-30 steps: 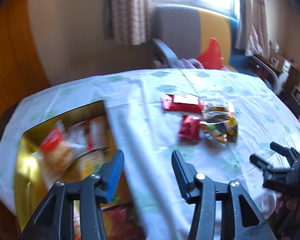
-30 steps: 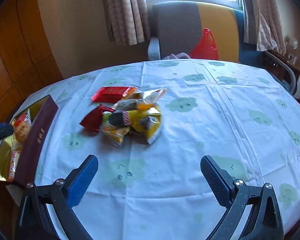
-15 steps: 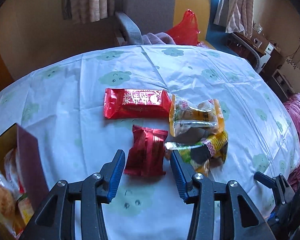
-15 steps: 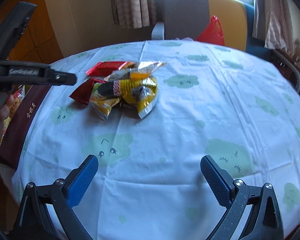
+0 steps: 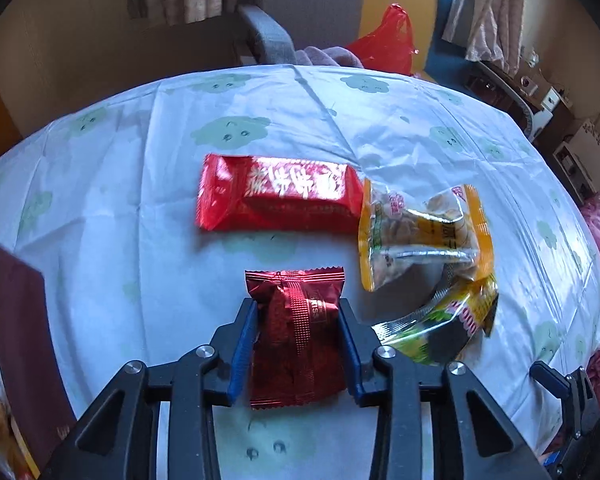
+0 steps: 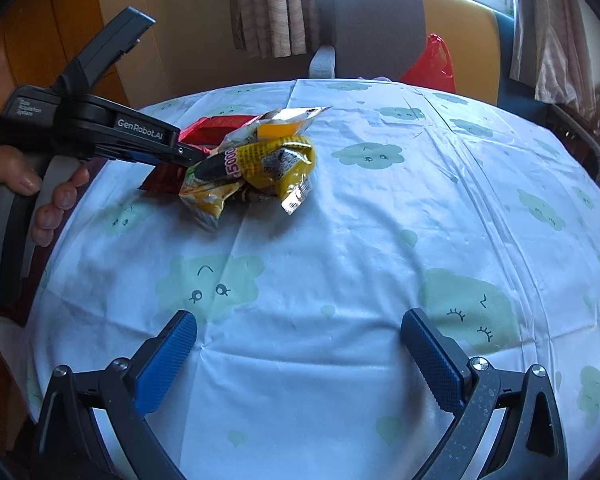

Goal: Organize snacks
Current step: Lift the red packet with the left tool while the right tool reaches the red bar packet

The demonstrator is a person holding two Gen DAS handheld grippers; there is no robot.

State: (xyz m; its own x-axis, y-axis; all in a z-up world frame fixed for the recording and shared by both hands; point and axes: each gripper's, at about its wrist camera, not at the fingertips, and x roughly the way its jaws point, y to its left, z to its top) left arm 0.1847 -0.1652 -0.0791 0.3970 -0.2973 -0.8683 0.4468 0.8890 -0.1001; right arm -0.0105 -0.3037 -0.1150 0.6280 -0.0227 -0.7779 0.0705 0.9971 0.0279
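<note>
From my left wrist view, my left gripper (image 5: 298,344) had come away from the snack box (image 5: 18,344) at the left edge and down over the loose packets, and its fingers had just been closing on the small dark red packet (image 5: 296,336). The blue pads now pressed its two sides, so I judged the packet clamped, though it seemed to lie on the worktop (image 5: 140,200) yet. Just beyond it lay the long red packet (image 5: 278,194), and to the right the orange packet (image 5: 424,232) leaning on the yellow-green packet (image 5: 440,324), which touched my right-hand finger.

From my right wrist view, my right gripper (image 6: 300,352) hung over bare cloth with its fingers wide apart and nothing between them. My left gripper (image 6: 100,128), held in my hand (image 6: 32,188), reached into the pile from the left, the dark red packet (image 6: 162,182) mostly hidden behind the yellow packets (image 6: 256,164).

With the grip made, I reckoned the next thing was to lift this packet and carry it to the box
</note>
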